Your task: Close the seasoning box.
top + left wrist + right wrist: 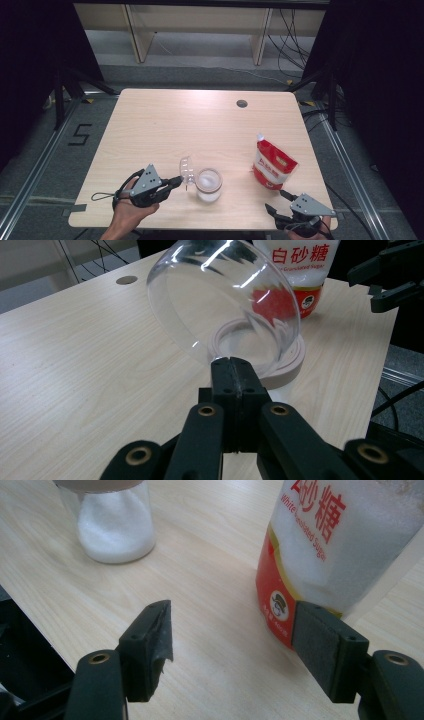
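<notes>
Left gripper (pixel 234 371) pinches the clear domed lid (pixel 222 300) above glass jar (pixel 208 184).

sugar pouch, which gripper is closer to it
Right. The right gripper sits open just in front of the sugar pouch; the left gripper is across the jar, clamping its clear lid.

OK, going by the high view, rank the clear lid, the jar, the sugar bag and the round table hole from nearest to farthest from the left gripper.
1. Clear lid: pinched at the left gripper tips.
2. Jar: just right of the lid.
3. Sugar bag: far right side of the table.
4. Table hole: near the back edge.
</notes>
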The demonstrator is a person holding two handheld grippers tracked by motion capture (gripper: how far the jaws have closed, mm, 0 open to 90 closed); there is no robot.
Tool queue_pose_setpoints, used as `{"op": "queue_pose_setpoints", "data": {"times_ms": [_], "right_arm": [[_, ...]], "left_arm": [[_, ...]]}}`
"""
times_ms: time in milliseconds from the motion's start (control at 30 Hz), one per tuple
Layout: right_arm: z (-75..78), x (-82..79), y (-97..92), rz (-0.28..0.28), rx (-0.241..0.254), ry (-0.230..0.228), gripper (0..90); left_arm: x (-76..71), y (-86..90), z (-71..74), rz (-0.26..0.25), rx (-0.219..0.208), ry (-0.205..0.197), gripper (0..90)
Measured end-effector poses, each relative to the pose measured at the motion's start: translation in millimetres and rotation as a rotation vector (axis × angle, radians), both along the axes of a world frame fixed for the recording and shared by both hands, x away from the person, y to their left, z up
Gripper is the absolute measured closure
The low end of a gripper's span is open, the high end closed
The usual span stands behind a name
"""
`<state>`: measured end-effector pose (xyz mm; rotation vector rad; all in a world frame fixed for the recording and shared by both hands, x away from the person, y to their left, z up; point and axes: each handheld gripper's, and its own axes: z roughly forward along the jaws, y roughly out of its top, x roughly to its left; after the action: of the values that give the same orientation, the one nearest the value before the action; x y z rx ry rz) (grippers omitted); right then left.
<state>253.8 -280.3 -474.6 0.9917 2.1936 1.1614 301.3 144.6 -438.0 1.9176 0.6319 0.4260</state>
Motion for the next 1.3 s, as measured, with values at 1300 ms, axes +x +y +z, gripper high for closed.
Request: {"op": "queue_pose_setpoints", "data": {"times_ms": [1300], "right_arm": [[-0.5, 0.3, 2.2, 0.008, -0.003, -0.013, 33.8]], "left_arm": [[-4.7, -12.6, -1.5, -0.05, -0.029, 0.063, 73.0]]}}
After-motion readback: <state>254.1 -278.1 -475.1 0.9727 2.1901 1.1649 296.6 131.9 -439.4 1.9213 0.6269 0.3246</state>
